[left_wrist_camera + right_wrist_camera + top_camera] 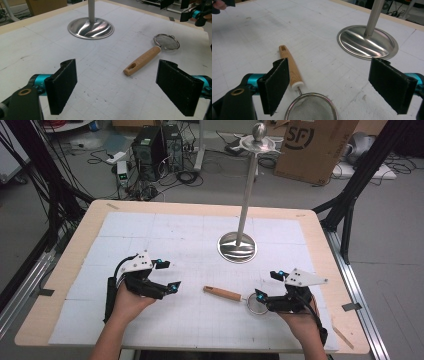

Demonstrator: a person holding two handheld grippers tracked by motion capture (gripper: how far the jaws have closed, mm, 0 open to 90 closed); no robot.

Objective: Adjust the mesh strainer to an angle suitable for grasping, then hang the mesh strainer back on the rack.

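A small mesh strainer (pixel 248 300) with a wooden handle (pixel 222 293) is seen lying flat on the white-covered tabletop (pixel 150 235), just in front of the round steel base (pixel 237 246) of a tall metal stand (pixel 248 185). The handle is pointed away from the stand's base toward the left tongs (pixel 167 275), presumably so that it can be picked up from that side.

The left tongs are held wide open and empty, well short of the handle's end, with nothing between their black pads (pixel 62 85). The right tongs (pixel 269 284) are also held wide open and empty, poised directly over the strainer; in the right gripper view the mesh bowl (pixel 311 107) is seen lying between the jaws without being pressed by either pad (pixel 390 84). No grip is held on anything, and the strainer is judged to be resting freely, ready to be taken up.
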